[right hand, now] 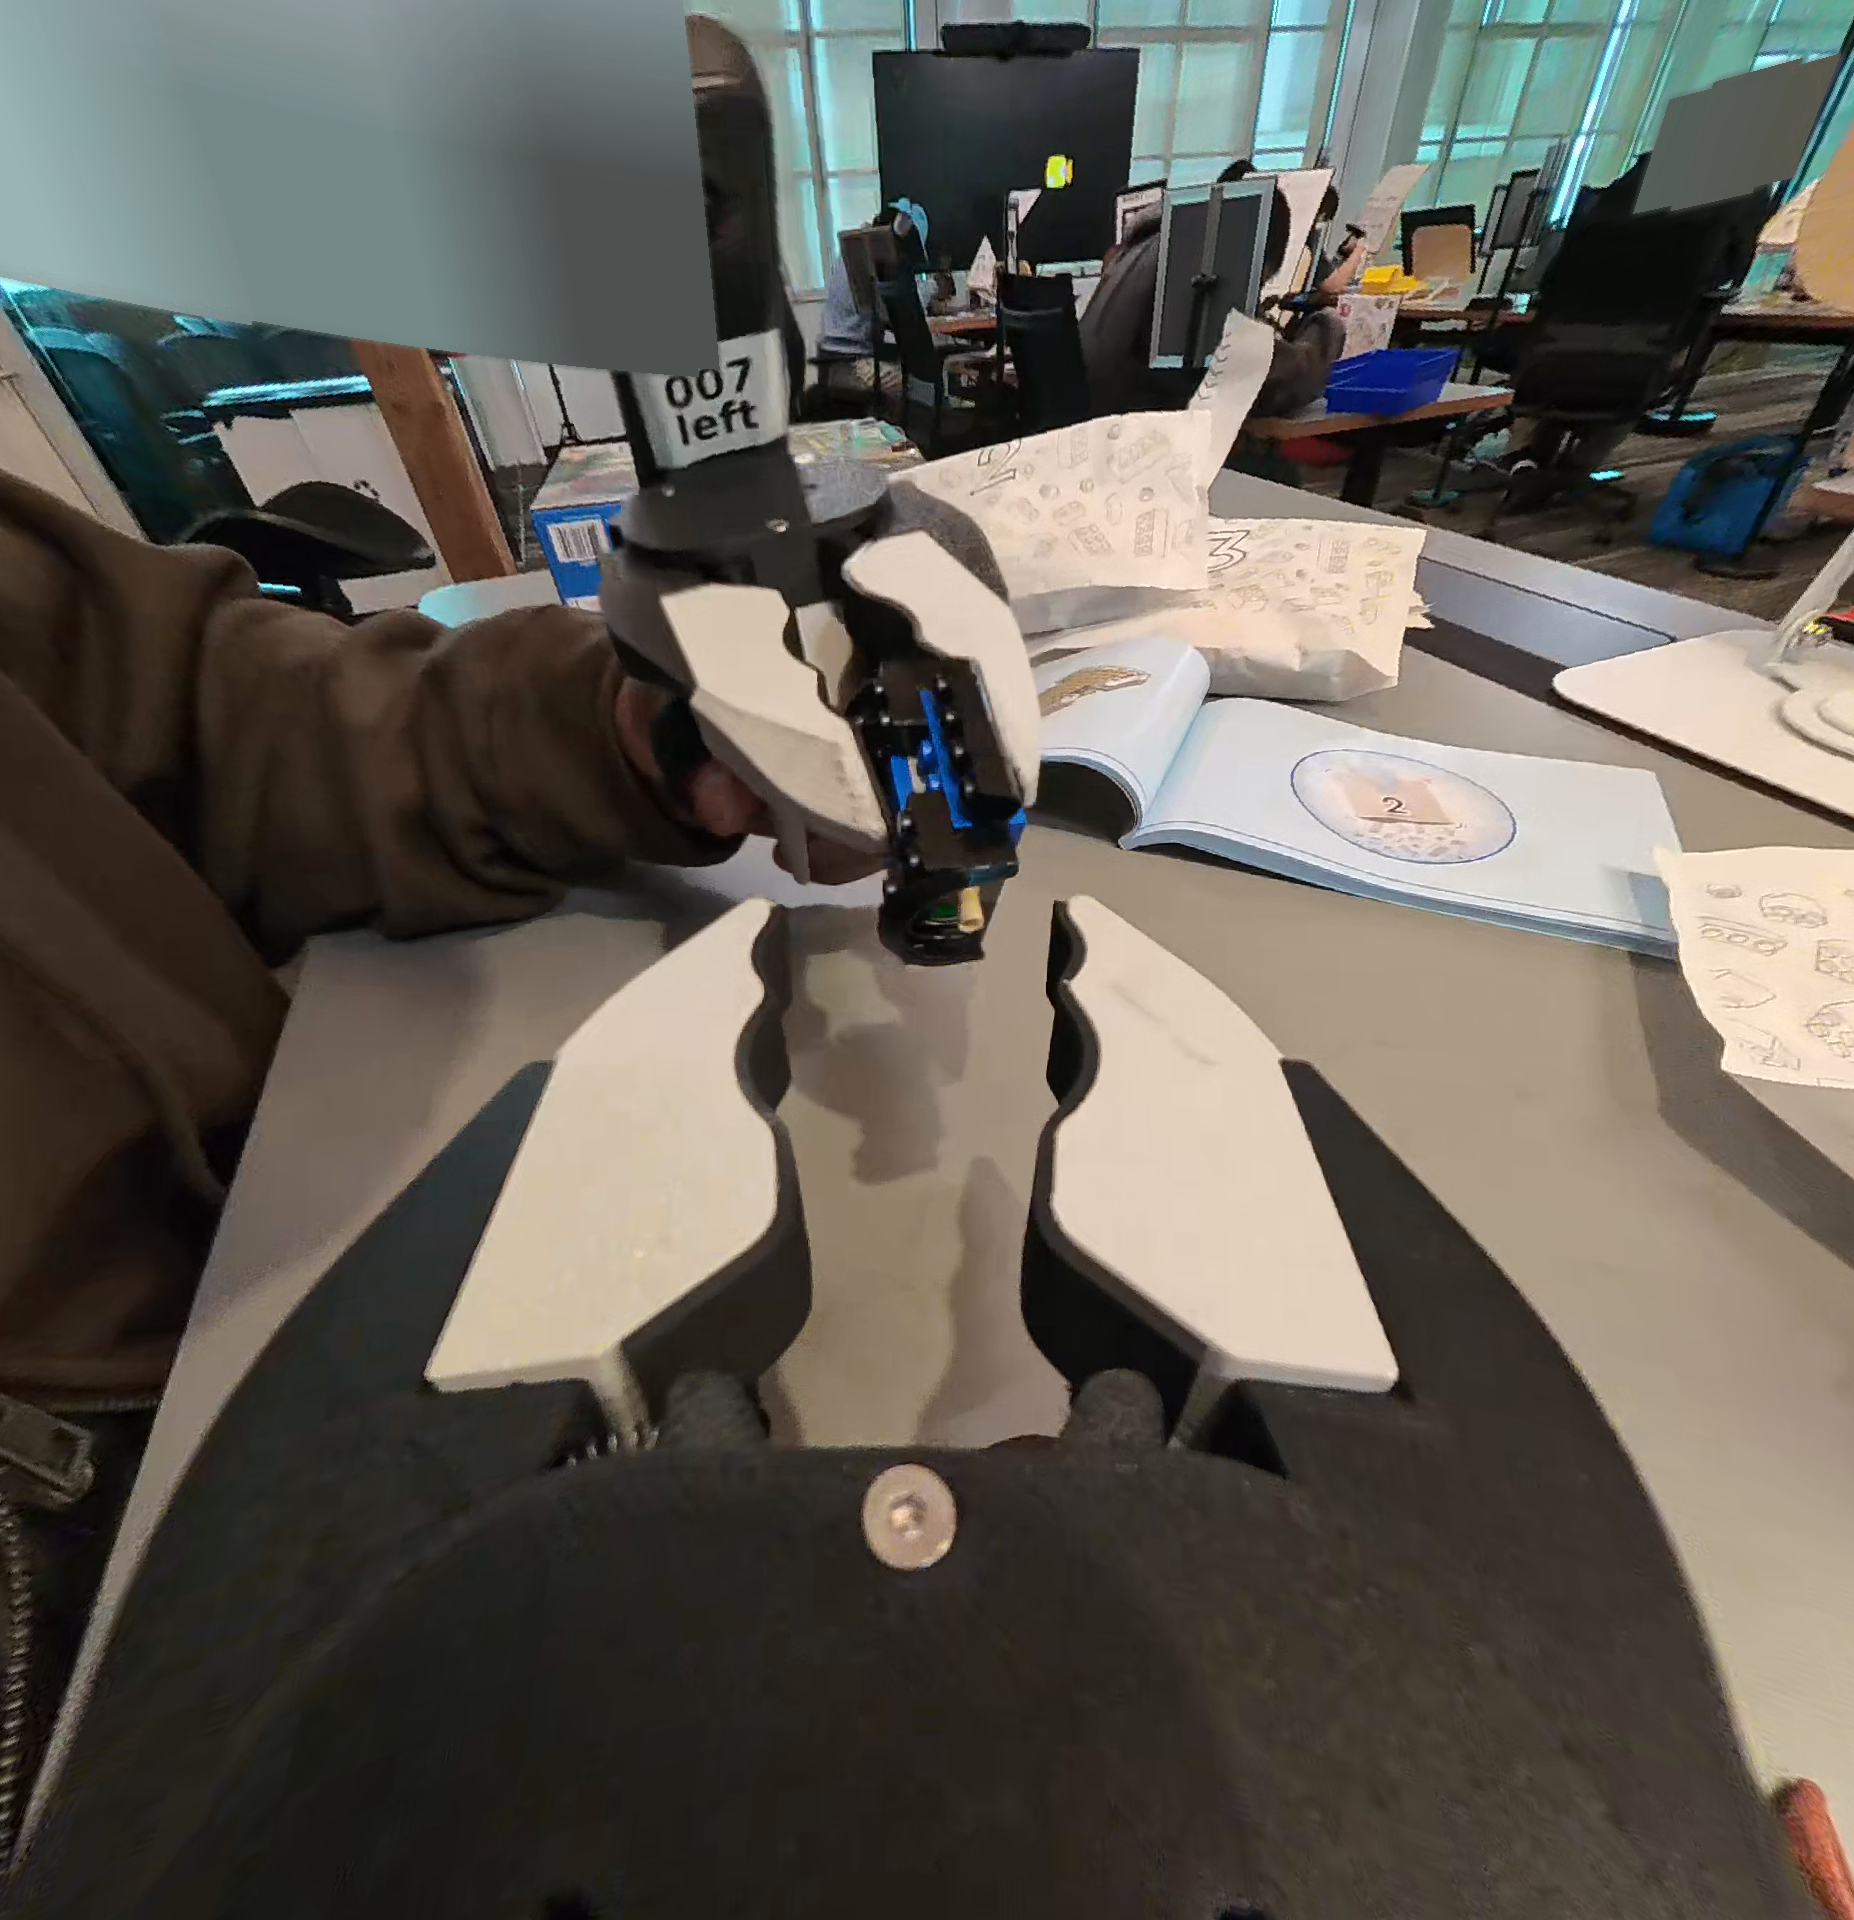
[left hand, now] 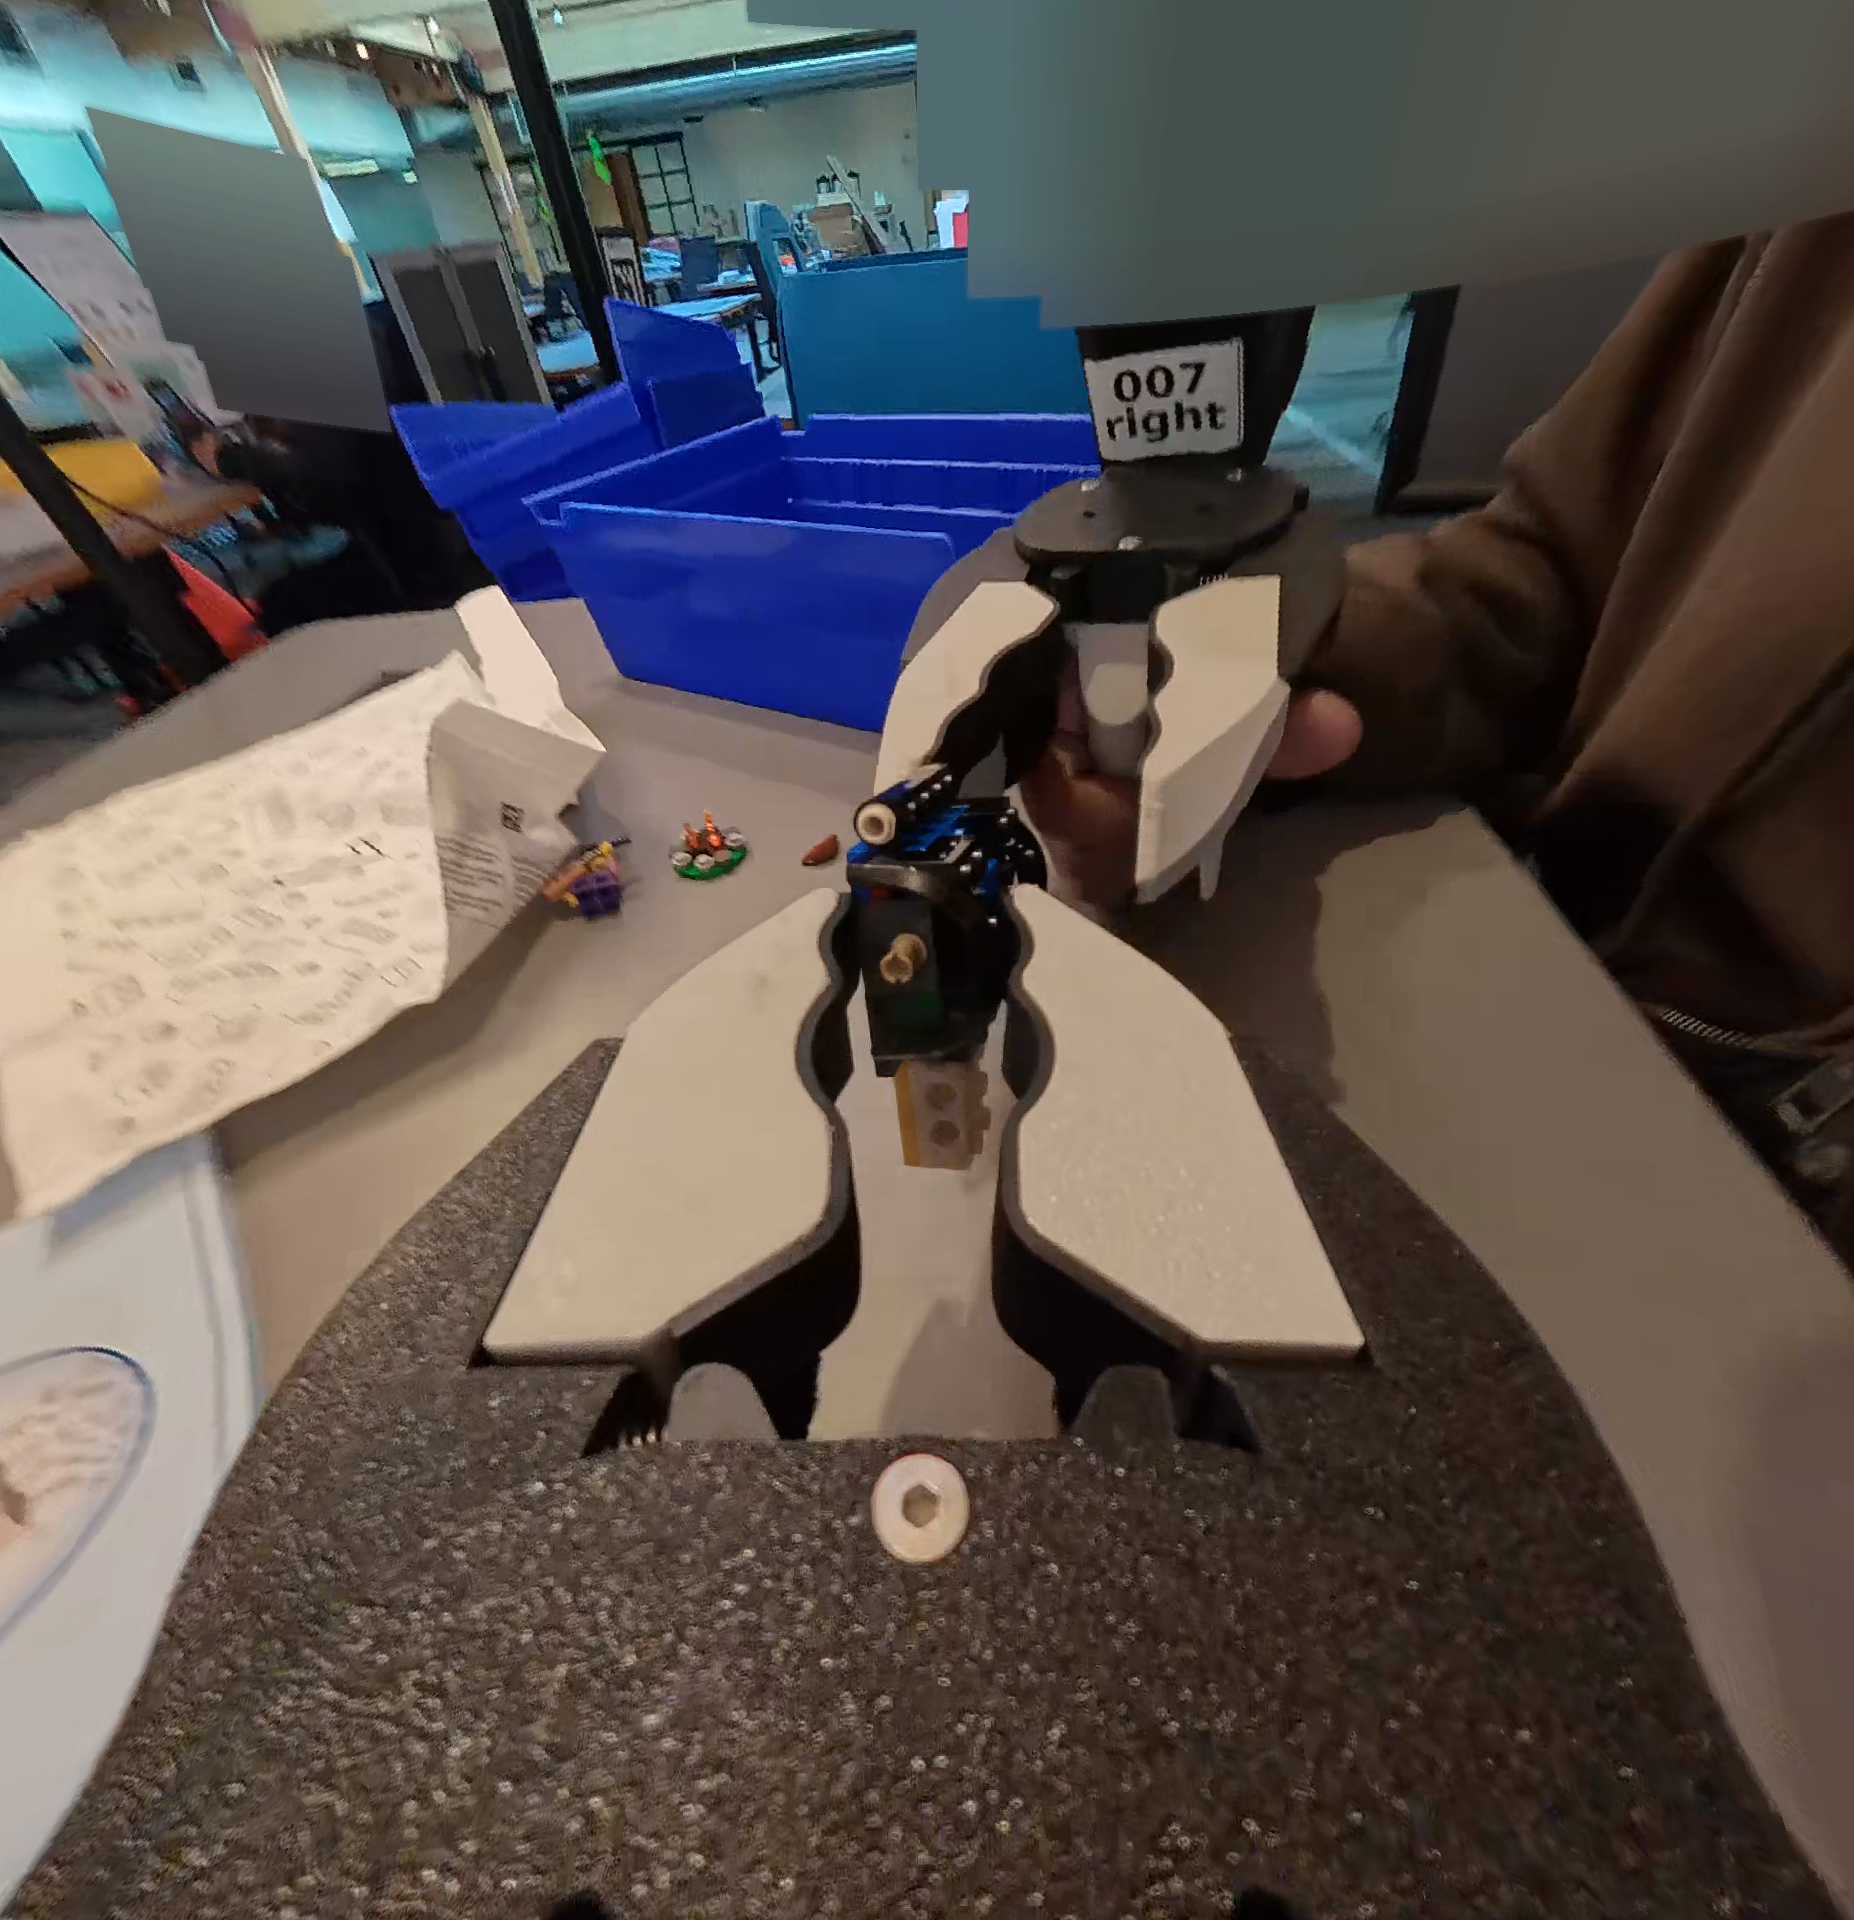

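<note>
Left wrist view: your left gripper [left hand: 923, 935] clamps the black-and-blue brick build [left hand: 928, 935], light but prob. fragile—grip its solid black body; right gripper [right hand: 912, 935] gapes w/ nothing between.

I have a black and blue brick model [left hand: 928, 935] with a tan peg and a yellow-grey end clamped lengthwise, held in the air above the grey table [left hand: 1422, 1039].

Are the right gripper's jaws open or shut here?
Open. The right gripper has a wide gap between its fingers with only grey table showing through; the black-and-blue brick model sits beyond their tips, clamped in the left gripper.
</note>
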Motion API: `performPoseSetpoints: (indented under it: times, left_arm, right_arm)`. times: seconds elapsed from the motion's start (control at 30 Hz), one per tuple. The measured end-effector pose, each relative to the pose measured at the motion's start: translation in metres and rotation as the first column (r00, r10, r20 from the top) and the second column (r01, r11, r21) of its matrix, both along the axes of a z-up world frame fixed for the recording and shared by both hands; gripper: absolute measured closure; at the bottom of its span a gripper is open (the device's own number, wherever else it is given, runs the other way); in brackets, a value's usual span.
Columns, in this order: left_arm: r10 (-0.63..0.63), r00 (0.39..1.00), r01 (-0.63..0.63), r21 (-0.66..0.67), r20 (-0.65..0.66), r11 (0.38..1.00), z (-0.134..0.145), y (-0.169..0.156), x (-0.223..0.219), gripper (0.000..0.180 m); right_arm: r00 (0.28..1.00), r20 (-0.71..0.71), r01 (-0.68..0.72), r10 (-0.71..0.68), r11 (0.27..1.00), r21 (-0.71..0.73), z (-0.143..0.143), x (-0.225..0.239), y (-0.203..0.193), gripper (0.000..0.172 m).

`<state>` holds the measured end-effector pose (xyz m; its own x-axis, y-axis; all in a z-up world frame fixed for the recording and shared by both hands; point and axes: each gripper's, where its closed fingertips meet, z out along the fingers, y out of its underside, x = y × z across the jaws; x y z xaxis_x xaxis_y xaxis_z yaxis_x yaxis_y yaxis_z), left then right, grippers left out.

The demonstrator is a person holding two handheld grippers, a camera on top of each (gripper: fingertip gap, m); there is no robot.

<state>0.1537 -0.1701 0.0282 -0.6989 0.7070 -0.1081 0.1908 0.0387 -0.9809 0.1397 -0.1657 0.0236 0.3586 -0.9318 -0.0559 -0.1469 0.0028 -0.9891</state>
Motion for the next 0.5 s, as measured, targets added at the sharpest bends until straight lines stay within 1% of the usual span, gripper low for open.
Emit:
performPoseSetpoints:
  times: [0.07, 0.2, 0.3, 0.4, 0.5]
  left_arm:
    - [0.014, 0.996, -0.008, -0.071, 0.086, 0.997, -0.001, 0.001, -0.003, 0.156]
    - [0.031, 0.972, 0.019, -0.211, 0.232, 0.977, -0.002, 0.007, -0.012, 0.156]
    - [0.054, 0.939, 0.057, -0.309, 0.34, 0.949, -0.004, 0.012, -0.018, 0.156]
    - [0.081, 0.898, 0.092, -0.364, 0.432, 0.927, -0.008, 0.015, -0.024, 0.156]
    - [0.109, 0.868, 0.105, -0.394, 0.484, 0.913, -0.01, 0.015, -0.028, 0.156]
  right_arm:
    - [1.0, 0.018, -0.01, 0.01, 1.0, 0.006, 0.002, -0.003, 0.001, 0.127]
    - [0.998, 0.043, -0.038, 0.037, 0.999, 0.031, 0.006, -0.009, 0.0, 0.132]
    - [0.995, 0.068, -0.077, 0.075, 0.997, 0.024, 0.007, -0.016, 0.003, 0.143]
    - [0.991, 0.084, -0.11, 0.108, 0.994, 0.023, 0.009, -0.02, 0.006, 0.149]
    - [0.989, 0.066, -0.135, 0.134, 0.991, 0.008, 0.006, -0.022, 0.01, 0.149]
